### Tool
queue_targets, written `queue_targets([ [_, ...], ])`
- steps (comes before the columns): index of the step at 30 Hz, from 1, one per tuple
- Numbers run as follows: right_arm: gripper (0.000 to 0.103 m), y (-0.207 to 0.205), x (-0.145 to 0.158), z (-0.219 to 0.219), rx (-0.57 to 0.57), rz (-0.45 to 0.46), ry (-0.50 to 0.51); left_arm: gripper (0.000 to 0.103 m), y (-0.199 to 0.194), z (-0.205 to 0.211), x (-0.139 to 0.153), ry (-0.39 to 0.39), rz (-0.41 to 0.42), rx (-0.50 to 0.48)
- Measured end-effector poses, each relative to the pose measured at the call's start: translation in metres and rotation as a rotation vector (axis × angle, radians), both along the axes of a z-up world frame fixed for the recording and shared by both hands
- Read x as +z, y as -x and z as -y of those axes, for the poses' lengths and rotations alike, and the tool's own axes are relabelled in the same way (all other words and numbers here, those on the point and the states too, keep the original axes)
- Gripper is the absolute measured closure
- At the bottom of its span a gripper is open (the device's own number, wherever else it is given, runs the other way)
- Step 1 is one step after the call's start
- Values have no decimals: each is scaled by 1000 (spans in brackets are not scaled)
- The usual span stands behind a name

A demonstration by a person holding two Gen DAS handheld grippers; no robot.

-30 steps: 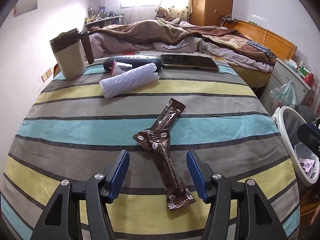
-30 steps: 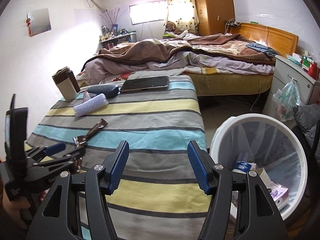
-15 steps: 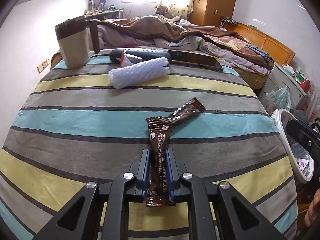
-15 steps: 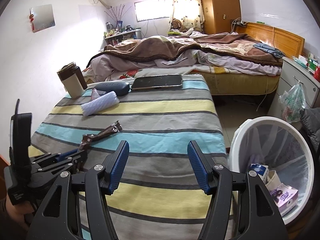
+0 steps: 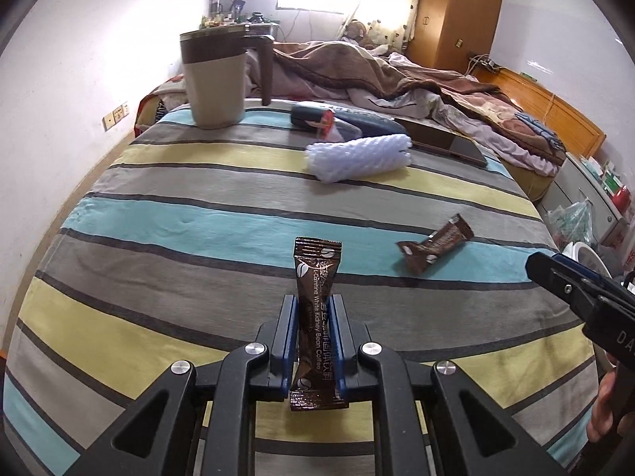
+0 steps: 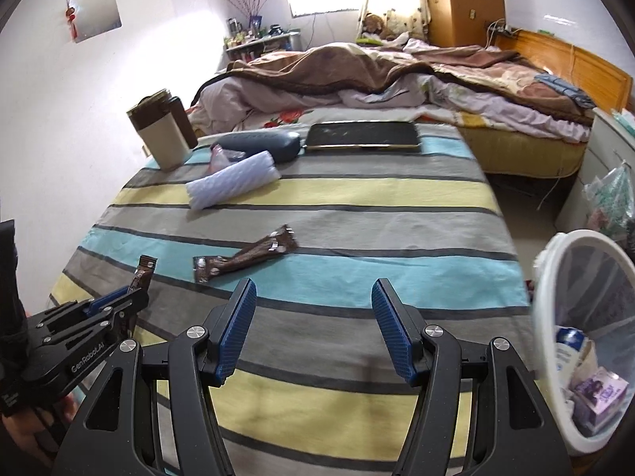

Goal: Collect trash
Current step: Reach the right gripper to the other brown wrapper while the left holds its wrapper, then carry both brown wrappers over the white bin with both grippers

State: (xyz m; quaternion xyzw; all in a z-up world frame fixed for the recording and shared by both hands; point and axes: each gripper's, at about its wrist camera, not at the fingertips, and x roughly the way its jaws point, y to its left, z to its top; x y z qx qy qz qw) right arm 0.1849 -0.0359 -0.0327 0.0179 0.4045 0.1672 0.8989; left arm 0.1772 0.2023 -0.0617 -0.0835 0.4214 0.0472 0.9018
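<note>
My left gripper [image 5: 312, 301] is shut on a brown coffee sachet [image 5: 316, 277] and holds it lifted off the striped tablecloth [image 5: 178, 222]. It also shows at the left of the right wrist view [image 6: 135, 297], with the sachet [image 6: 143, 271] sticking up from it. A second brown sachet [image 5: 434, 248] lies on the blue stripe to the right, seen too in the right wrist view [image 6: 246, 260]. My right gripper [image 6: 313, 297] is open and empty above the near table edge. A white foam sleeve [image 5: 359, 157] lies further back. A white trash bin [image 6: 583, 333] stands at the right.
A beige and brown mug [image 5: 216, 77], a dark glasses case [image 5: 341, 123], a crumpled red and clear wrapper [image 5: 327, 123] and a tablet [image 5: 444, 141] stand at the table's far end. A bed [image 6: 397, 75] lies beyond. A plastic bag [image 6: 609, 198] hangs by the nightstand.
My left gripper closed on one sachet and lifted it away from the second sachet, which stayed on the cloth. The right gripper stayed open and shifted a little left.
</note>
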Motion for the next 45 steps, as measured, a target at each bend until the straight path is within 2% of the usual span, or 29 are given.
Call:
queue_targets([
  [6,41,-15,-8,-22,10,-45,-17,87,3,-19,1,-3,16,32],
  [14,41,-36,-25,-46,-56,-118,-20,87,3,-28,-3,40,6,32],
  [19,41,-38,-25,-51,-49,-112,-19,87,0,-31,-8,64,-3,30],
  [26,41,-33,-26,-62,-16,-75,97,87,-1,-32,-10,67,-2,28],
  [30,41,-27,-24,-57,-5,-68,116,87,-2,-32,-11,71,-1,29],
  [31,42,-27,-24,-55,-6,-69,110,87,-2,-33,-11,72,-1,28],
  [33,53,-27,-23,-51,-22,-67,108,87,-3,-33,-12,77,1,28],
  [40,61,-31,-24,-52,-27,-70,90,86,-5,-32,-12,74,2,23],
  [42,73,-31,-25,-51,-28,-69,92,86,-5,-31,-12,74,3,21],
  [45,80,-32,-25,-48,-35,-73,76,86,-4,-31,-11,74,6,17],
])
